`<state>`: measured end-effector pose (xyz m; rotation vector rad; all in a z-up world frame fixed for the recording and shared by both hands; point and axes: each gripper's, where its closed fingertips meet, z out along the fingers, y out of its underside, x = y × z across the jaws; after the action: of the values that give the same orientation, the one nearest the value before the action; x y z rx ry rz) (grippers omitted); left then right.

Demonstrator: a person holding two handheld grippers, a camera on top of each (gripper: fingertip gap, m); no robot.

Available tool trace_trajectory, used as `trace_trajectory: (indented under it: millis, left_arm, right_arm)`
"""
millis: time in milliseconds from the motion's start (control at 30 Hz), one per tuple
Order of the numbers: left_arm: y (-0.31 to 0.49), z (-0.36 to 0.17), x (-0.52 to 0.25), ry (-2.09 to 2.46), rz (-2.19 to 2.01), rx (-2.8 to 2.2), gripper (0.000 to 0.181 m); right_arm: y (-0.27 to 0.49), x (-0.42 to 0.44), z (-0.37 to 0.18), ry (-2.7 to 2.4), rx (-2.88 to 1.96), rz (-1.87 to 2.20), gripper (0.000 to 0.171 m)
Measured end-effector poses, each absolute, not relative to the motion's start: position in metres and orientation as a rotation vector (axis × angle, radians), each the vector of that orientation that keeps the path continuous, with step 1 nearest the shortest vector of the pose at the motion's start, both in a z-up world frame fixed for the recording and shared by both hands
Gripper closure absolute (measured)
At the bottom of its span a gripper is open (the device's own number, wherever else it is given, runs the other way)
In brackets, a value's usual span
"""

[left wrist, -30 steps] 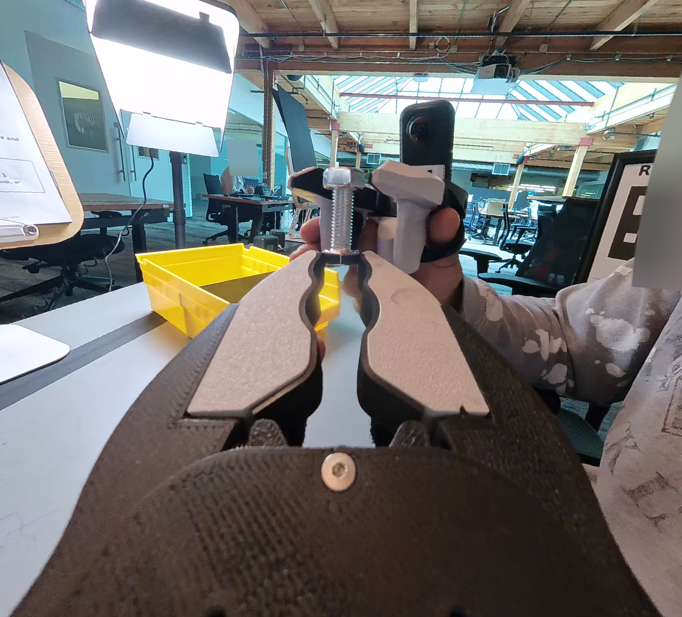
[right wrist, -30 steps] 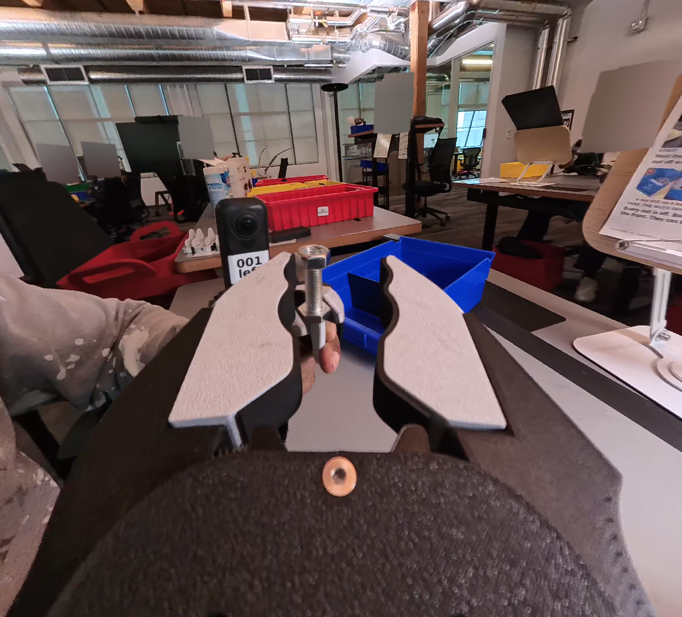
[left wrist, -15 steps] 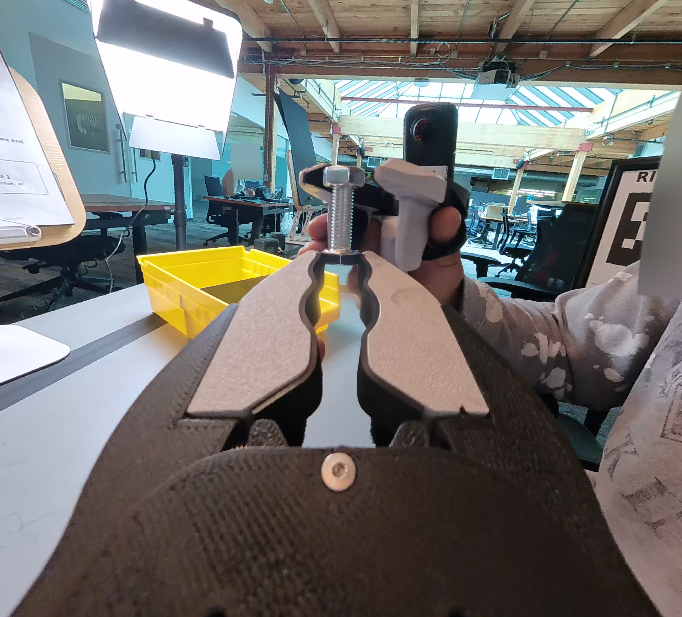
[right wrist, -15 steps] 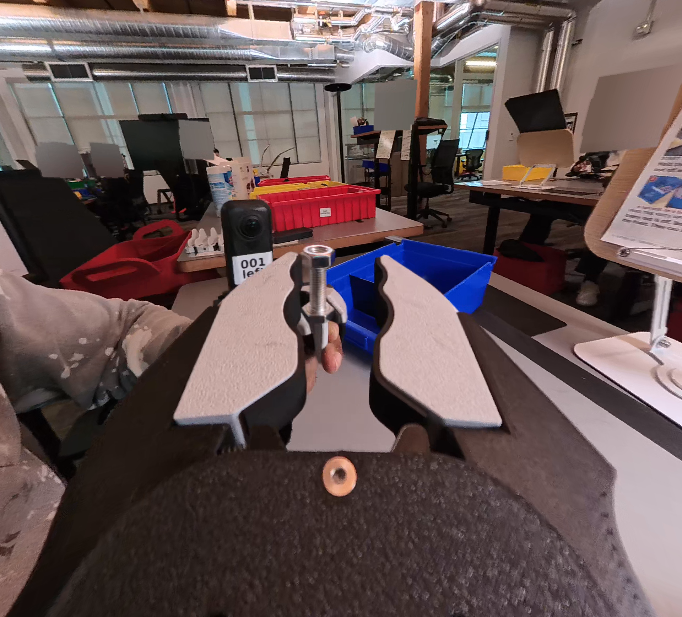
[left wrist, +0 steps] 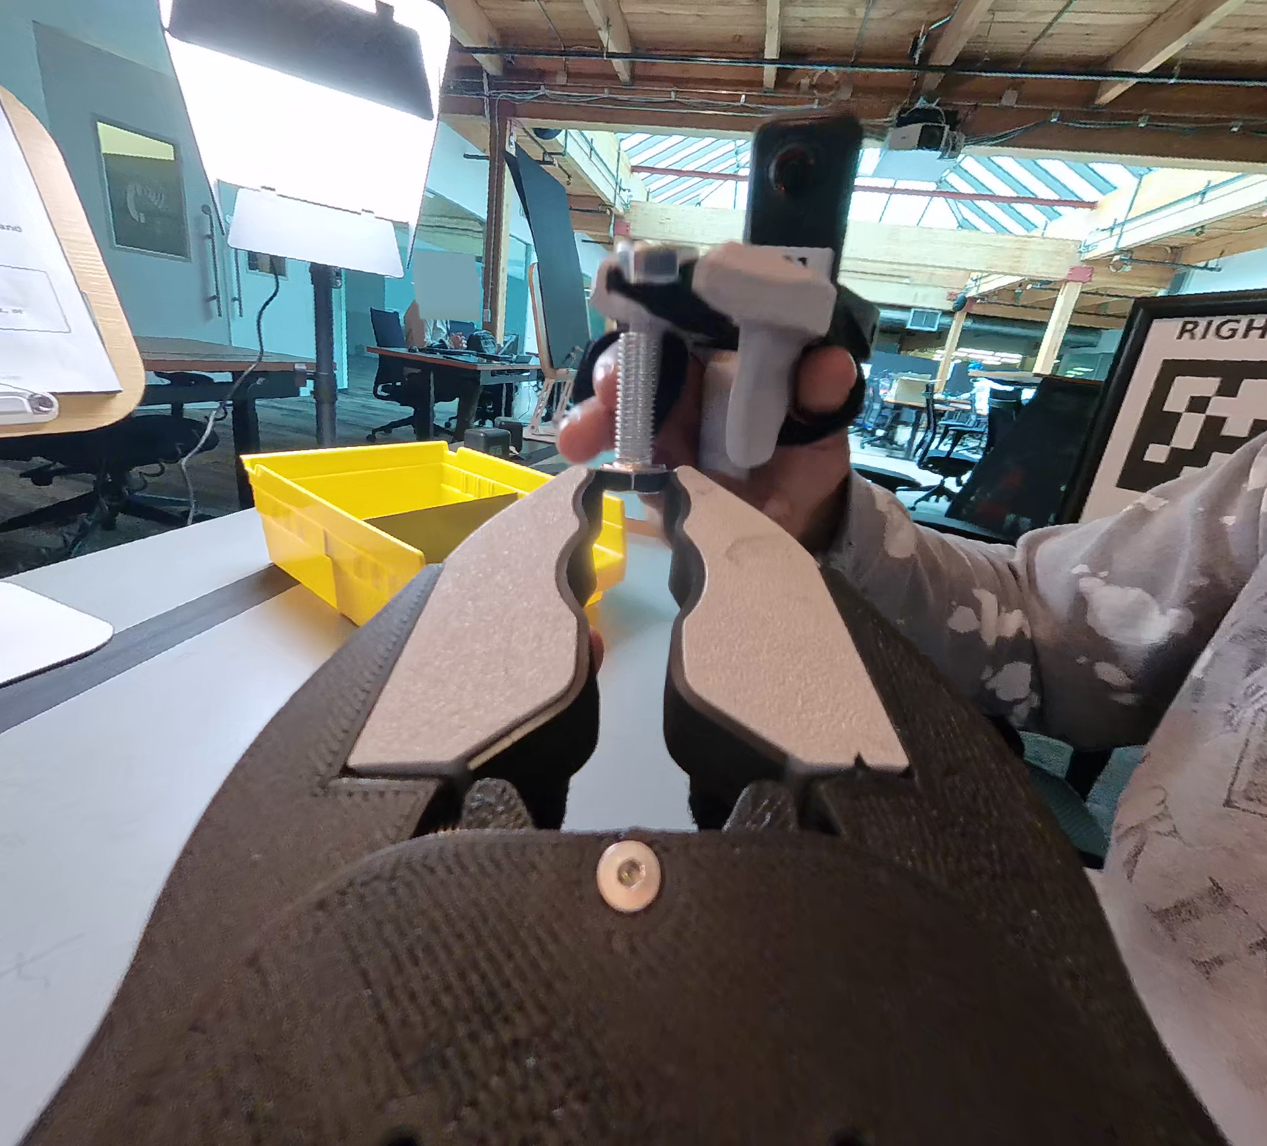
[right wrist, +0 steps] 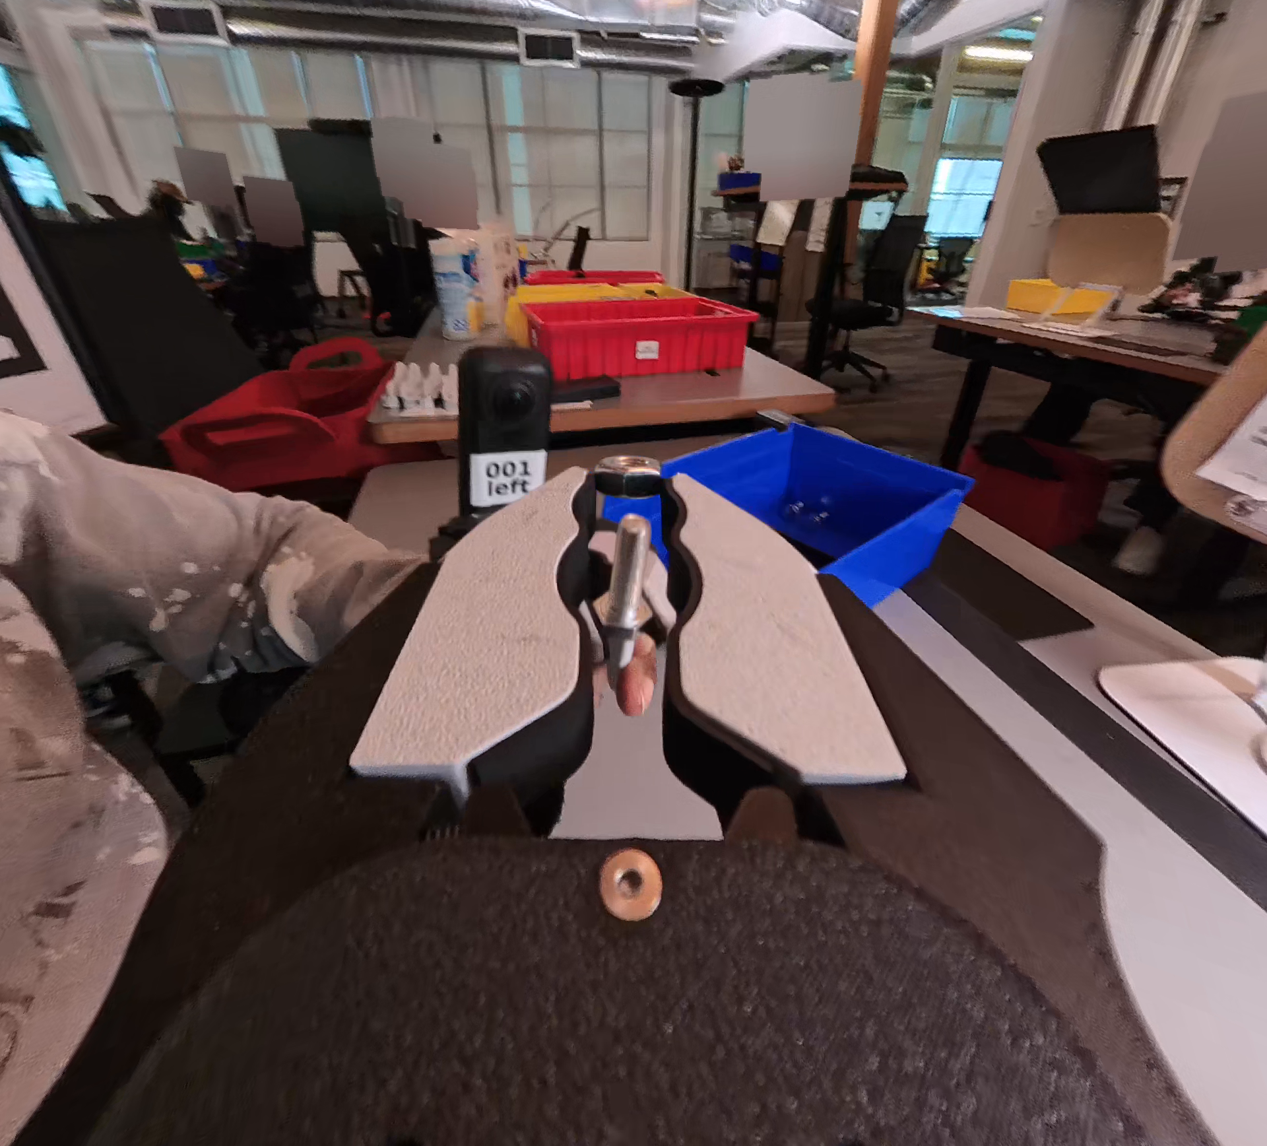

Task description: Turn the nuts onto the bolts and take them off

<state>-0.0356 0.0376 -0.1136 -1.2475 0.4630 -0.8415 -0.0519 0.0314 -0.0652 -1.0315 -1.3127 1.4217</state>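
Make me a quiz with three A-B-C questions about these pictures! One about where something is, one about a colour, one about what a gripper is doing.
1. Where is the nut?
A. on the floor
B. in the left gripper
C. on a chair

2. What colour is the bin beyond the right gripper?
A. blue
B. green
C. white

3. The right gripper is:
A. open, empty
B. shut on the bolt
C. lying down

Answers: B, its tips pinch the nut; A, the walls are blue; B, its tips clamp the bolt's head.
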Motion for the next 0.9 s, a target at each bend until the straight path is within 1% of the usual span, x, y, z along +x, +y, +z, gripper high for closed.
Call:
trace_trajectory:
  millis: [267, 333, 400, 500, 600, 633, 700, 800, 900]
  left_arm:
    - [0.038, -0.113, -0.037, 0.462, -0.845, -1.249, 0.163]
    - [0.038, -0.113, -0.038, 0.464, -0.838, -1.250, 0.163]
    - [0.037, -0.112, -0.039, 0.462, -0.835, -1.249, 0.163]
    - [0.038, -0.112, -0.040, 0.462, -0.816, -1.260, 0.163]
    - [0.039, -0.114, -0.040, 0.466, -0.805, -1.272, 0.163]
    - [0.040, -0.114, -0.040, 0.465, -0.801, -1.276, 0.163]
    - [0.041, -0.115, -0.040, 0.465, -0.797, -1.282, 0.163]
    - [0.042, -0.116, -0.041, 0.470, -0.784, -1.289, 0.163]
    - [0.044, -0.119, -0.040, 0.473, -0.774, -1.303, 0.163]
  right_arm:
    - [0.066, -0.041, -0.002, -1.249, -0.935, 1.528, 0.153]
    - [0.087, -0.038, 0.001, -1.220, -0.963, 1.477, 0.153]
    - [0.112, -0.034, -0.009, -1.195, -1.033, 1.428, 0.153]
    - [0.162, -0.023, -0.048, -1.159, -1.221, 1.270, 0.153]
    - [0.221, -0.001, -0.106, -1.159, -1.470, 1.022, 0.153]
    - [0.240, 0.009, -0.125, -1.165, -1.550, 0.925, 0.151]
    - [0.270, 0.029, -0.164, -1.203, -1.701, 0.755, 0.153]
    - [0.298, 0.054, -0.218, -1.269, -1.921, 0.561, 0.153]
    - [0.316, 0.077, -0.267, -1.404, -2.117, 0.269, 0.153]
